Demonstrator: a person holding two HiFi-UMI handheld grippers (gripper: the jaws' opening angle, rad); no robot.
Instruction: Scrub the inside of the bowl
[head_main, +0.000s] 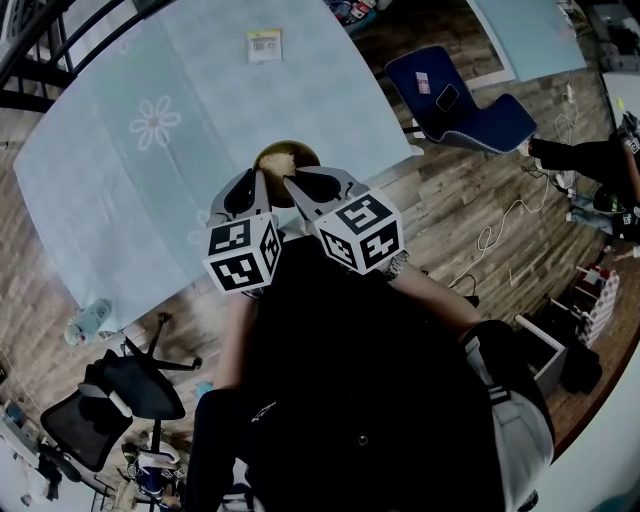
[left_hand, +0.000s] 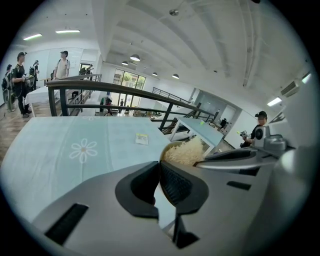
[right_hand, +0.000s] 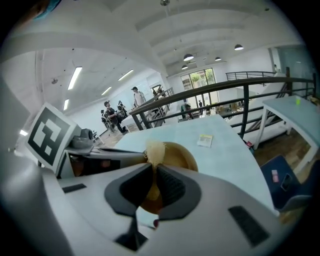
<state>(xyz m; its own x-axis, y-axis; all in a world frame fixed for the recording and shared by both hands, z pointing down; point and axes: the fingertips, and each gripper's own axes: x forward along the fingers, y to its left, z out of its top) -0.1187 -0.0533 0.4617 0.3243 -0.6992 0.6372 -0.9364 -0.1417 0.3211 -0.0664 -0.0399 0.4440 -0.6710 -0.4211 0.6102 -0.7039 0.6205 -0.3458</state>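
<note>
A brown bowl stands near the table's front edge. My left gripper is shut on its near rim; in the left gripper view the thin rim runs between the pads of that gripper. My right gripper is shut on a pale fibrous scrubber. In the right gripper view the scrubber sticks up from that gripper over the bowl's inside. The left gripper view shows the scrubber inside the bowl.
The table wears a light blue cloth with a flower print and a small paper label at the far side. A blue chair stands to the right, a black office chair at the lower left. A railing and people stand beyond.
</note>
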